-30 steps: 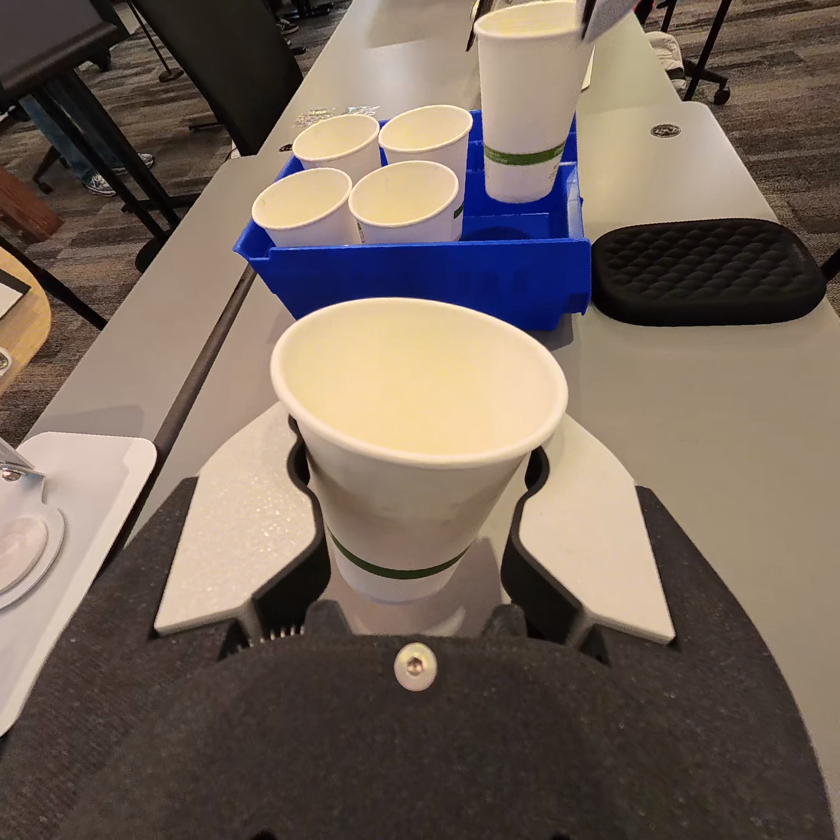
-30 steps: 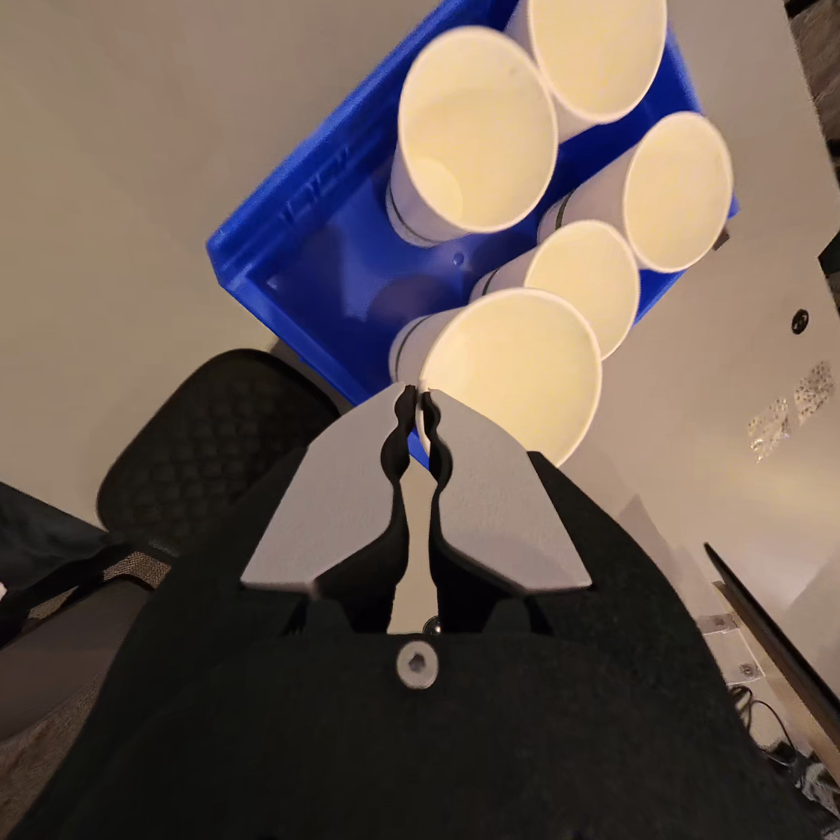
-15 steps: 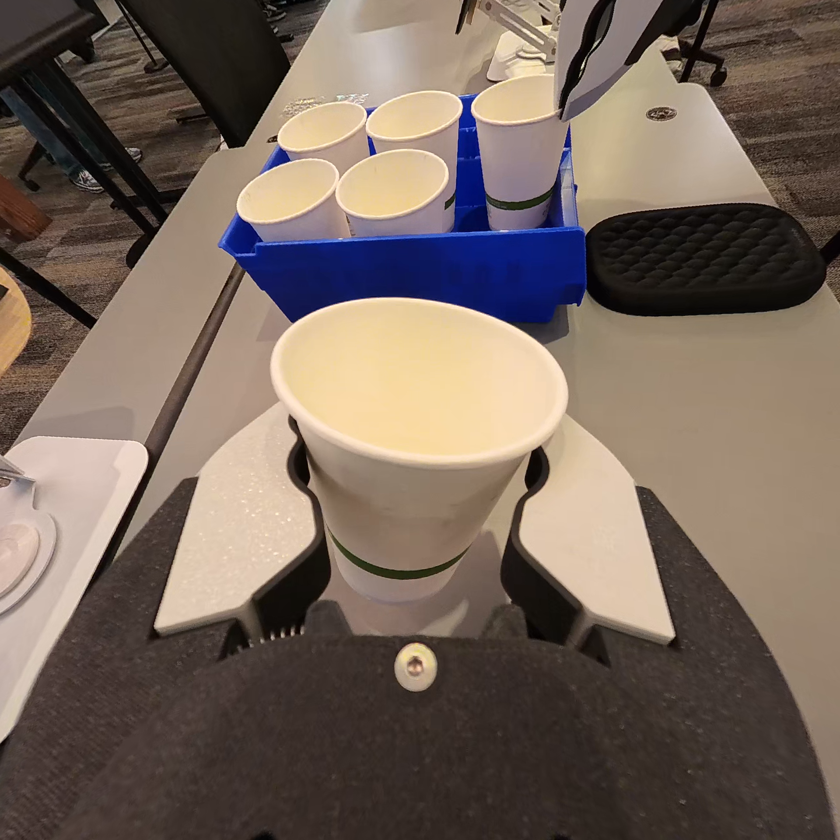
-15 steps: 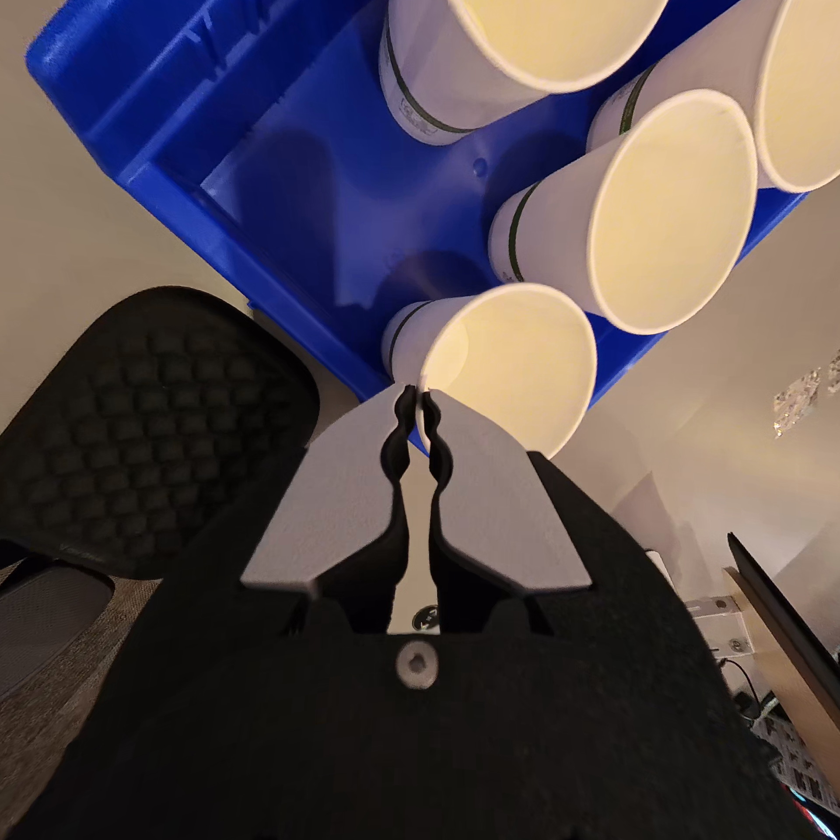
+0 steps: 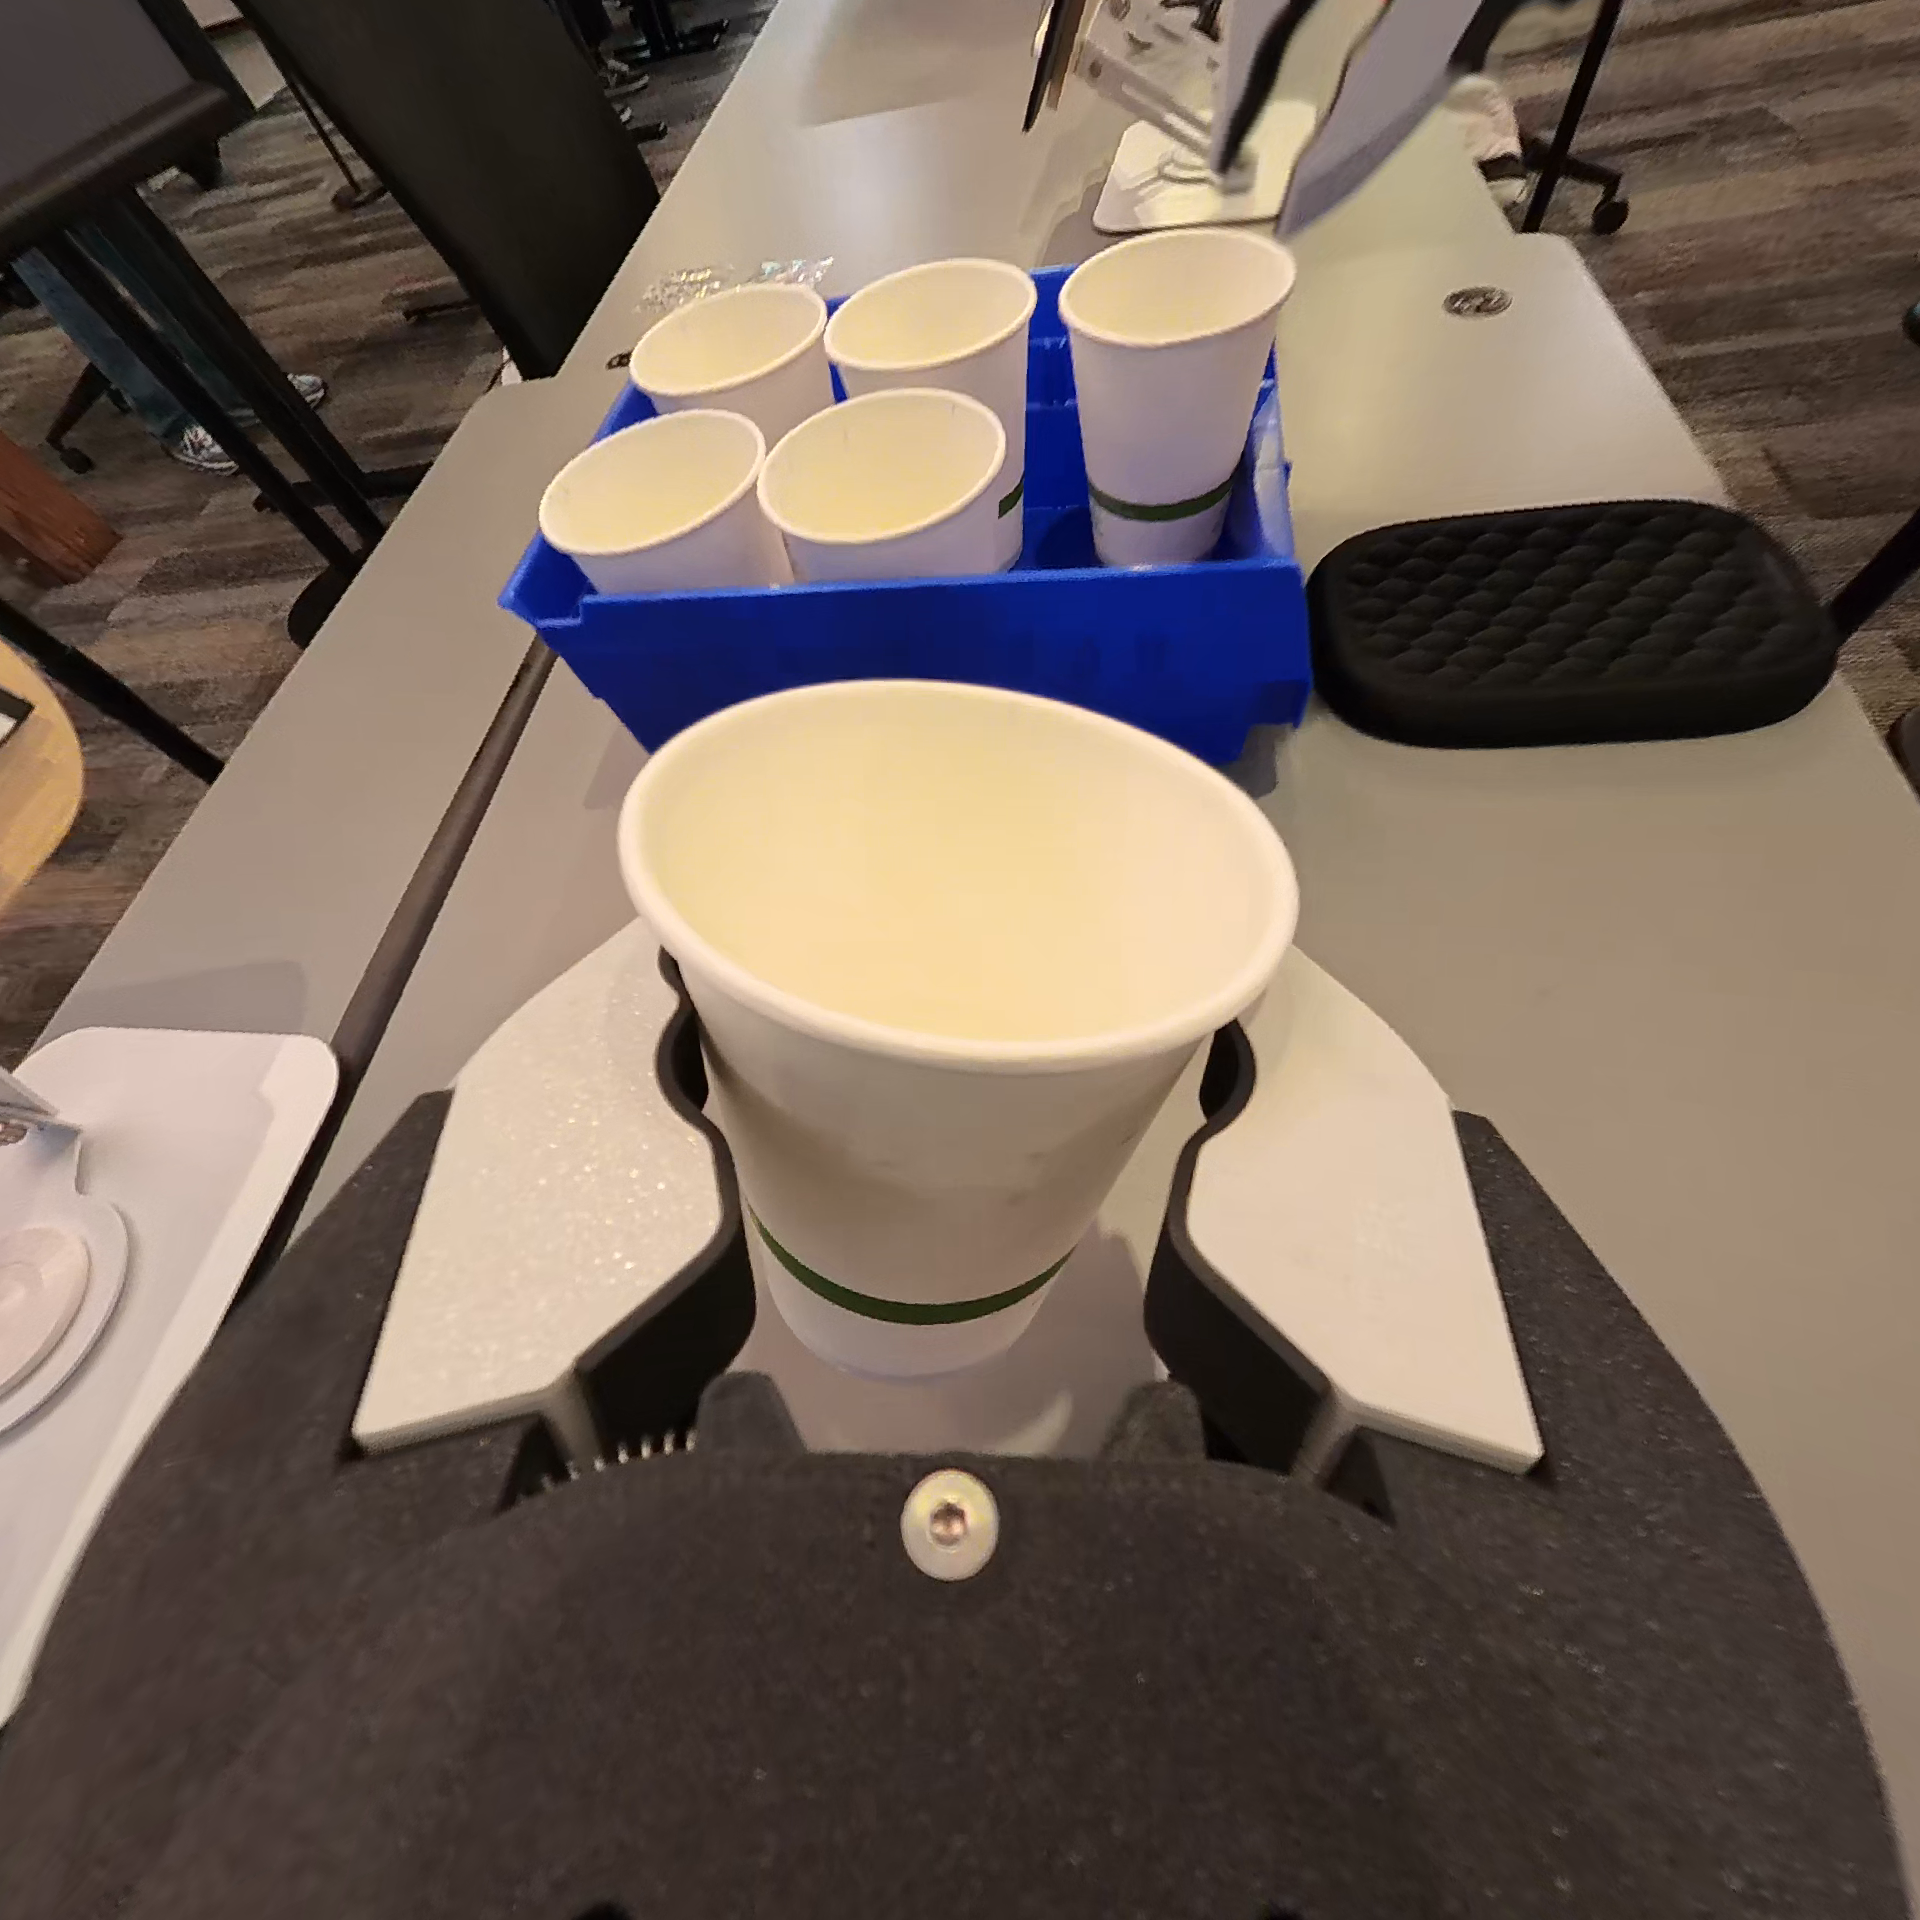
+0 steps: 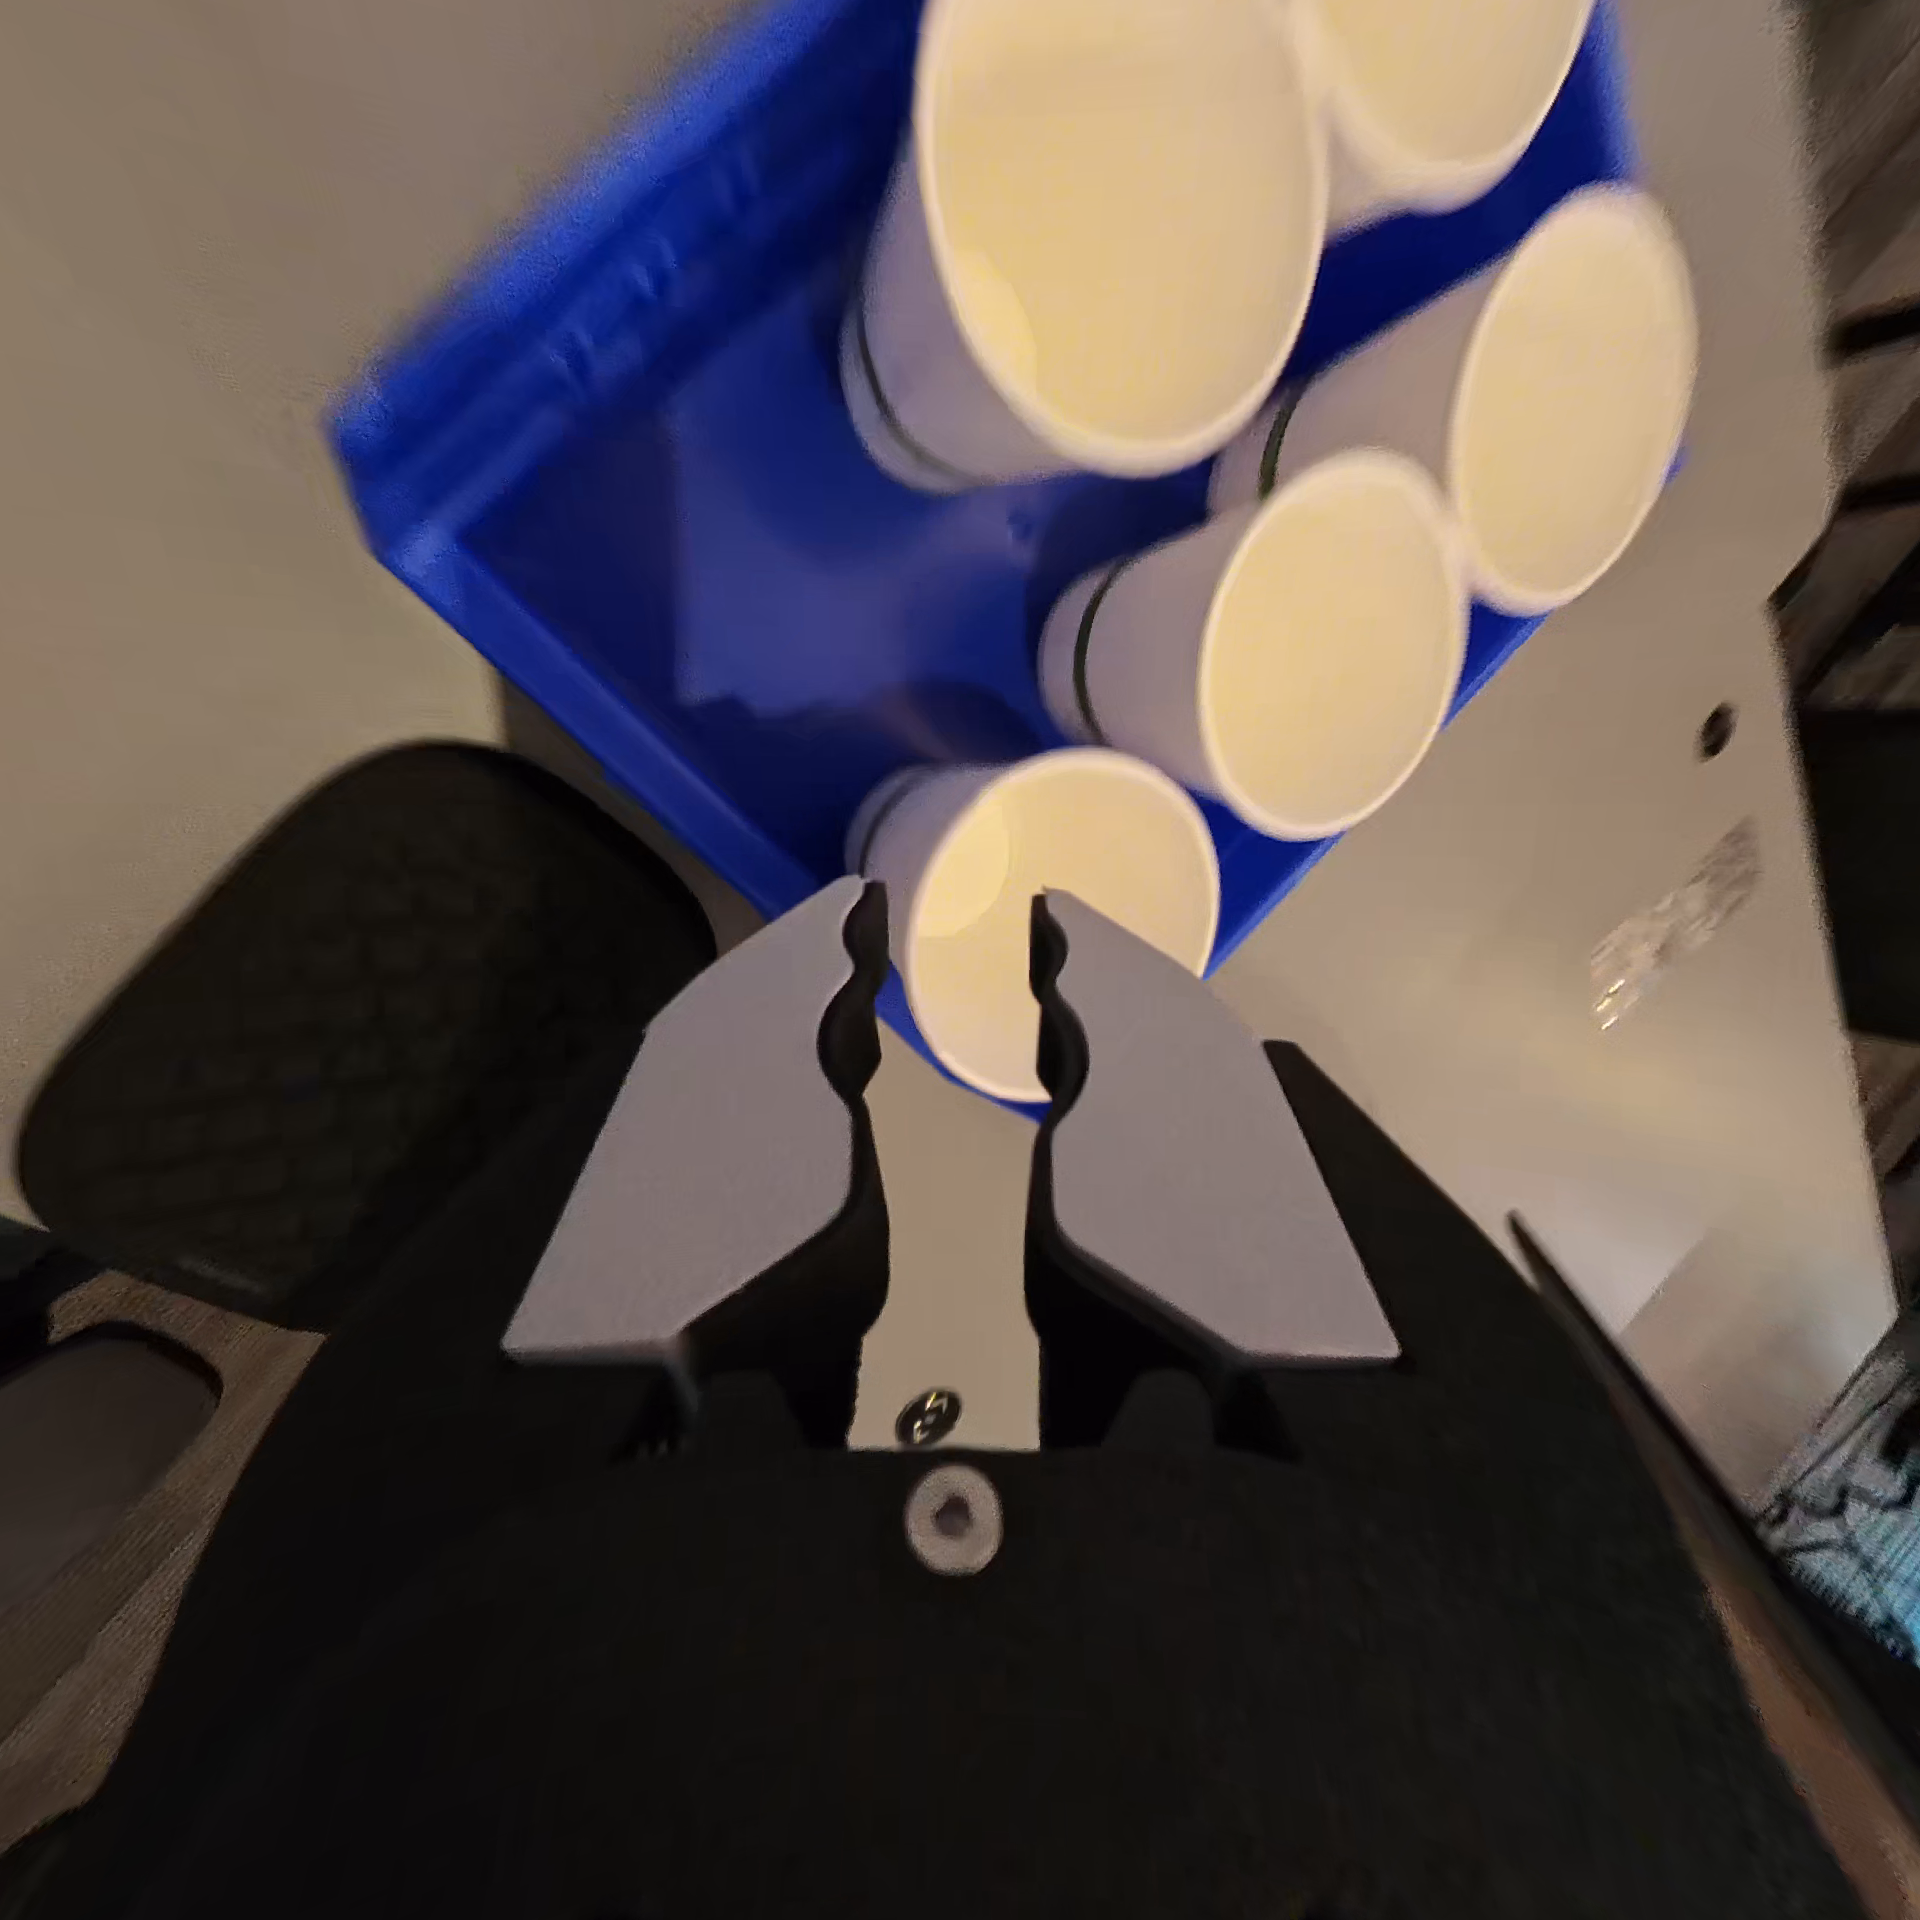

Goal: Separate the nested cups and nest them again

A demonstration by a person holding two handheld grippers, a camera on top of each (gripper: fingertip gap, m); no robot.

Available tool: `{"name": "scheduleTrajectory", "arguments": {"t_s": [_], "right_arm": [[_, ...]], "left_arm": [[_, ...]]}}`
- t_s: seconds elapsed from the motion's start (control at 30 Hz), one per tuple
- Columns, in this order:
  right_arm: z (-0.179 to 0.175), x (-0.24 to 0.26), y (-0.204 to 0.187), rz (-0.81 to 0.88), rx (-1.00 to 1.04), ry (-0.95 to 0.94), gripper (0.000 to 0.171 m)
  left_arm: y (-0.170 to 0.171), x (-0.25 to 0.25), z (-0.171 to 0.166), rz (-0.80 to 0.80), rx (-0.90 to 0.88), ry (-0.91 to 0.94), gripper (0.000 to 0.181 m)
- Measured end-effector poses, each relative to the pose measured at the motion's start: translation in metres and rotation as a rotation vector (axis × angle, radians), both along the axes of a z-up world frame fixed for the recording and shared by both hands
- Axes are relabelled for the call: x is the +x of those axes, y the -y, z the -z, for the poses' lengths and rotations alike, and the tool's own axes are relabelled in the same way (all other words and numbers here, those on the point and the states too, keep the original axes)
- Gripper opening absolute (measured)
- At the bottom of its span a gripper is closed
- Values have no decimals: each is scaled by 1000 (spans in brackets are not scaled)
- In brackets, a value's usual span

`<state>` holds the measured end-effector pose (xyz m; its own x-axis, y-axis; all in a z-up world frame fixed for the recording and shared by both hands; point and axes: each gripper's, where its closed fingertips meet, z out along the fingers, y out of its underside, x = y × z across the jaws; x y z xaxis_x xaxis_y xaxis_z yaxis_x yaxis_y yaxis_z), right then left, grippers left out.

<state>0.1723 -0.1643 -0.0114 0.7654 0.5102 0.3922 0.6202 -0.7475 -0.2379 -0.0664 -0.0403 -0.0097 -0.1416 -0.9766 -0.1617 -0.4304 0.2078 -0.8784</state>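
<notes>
Upright between the fingers of the left gripper (image 5: 956, 1122): a white paper cup (image 5: 951, 997) with a green band near its base, mouth up, long axis vertical, clamped at mid-wall on both sides, held above the grey table (image 5: 1538, 1039). Beyond it, on that table, a blue bin (image 5: 935, 655) with five more white cups standing mouth up: four clustered at the left side (image 5: 821, 436), one taller-looking cup (image 5: 1169, 384) at the far right corner. Beside the bin on the right, a black quilted pad (image 5: 1558, 618). Above that corner cup, apart from its rim, the right gripper (image 6: 956, 904), fingers parted by a narrow gap and gripping nothing, pointing steeply down at the bin; view blurred.
</notes>
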Motion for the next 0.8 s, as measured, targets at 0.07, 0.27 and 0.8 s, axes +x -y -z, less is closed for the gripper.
{"name": "scheduleTrajectory", "arguments": {"t_s": [0.07,0.27,0.8], "right_arm": [[-28,-32,-11,-89,73,6,25],[-63,-188,-21,-603,126,-217,24],[-21,-251,-38,-907,73,-73,6]], "left_arm": [[5,2,-2,16,-5,7,95],[23,5,-7,72,-20,20,95],[64,-2,-20,280,-122,57,95]]}}
